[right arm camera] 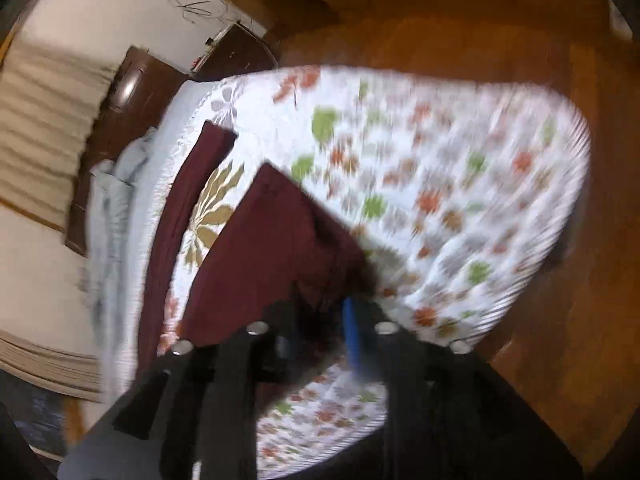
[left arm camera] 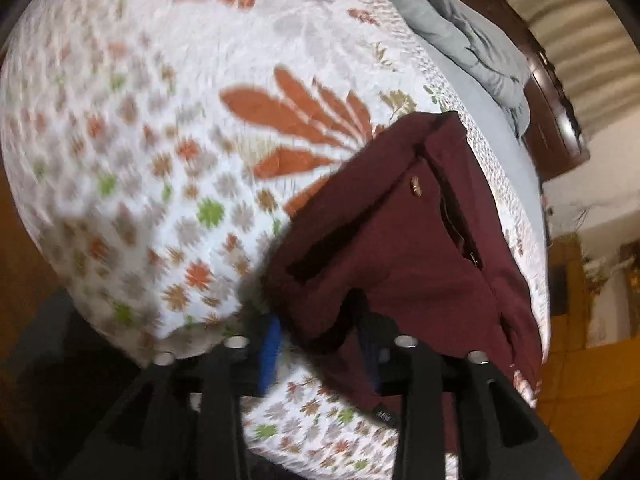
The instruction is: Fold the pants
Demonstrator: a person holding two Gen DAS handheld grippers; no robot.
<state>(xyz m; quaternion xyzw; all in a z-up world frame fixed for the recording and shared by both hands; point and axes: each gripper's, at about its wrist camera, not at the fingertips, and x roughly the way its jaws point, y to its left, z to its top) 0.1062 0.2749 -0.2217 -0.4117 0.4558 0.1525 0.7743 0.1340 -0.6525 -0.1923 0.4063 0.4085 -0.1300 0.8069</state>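
Now, pants [left arm camera: 404, 240]: maroon, lower right of your left view, on the floral bed [left arm camera: 160, 120].
Left tool [left arm camera: 320, 344]: parted, fabric edge between, pinch unclear.
Right tool [right arm camera: 320, 320]: parted, pinch unclear.

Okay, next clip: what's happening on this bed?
A person with a handheld gripper in each hand is folding maroon pants on a floral bedspread. The left gripper is at the waistband end, with cloth between its fingers. The right gripper is at a leg, also with cloth between its fingers. Blur hides whether either is clamped. The legs lie spread apart, so the fold looks barely begun. A grey blanket is bunched near the headboard.
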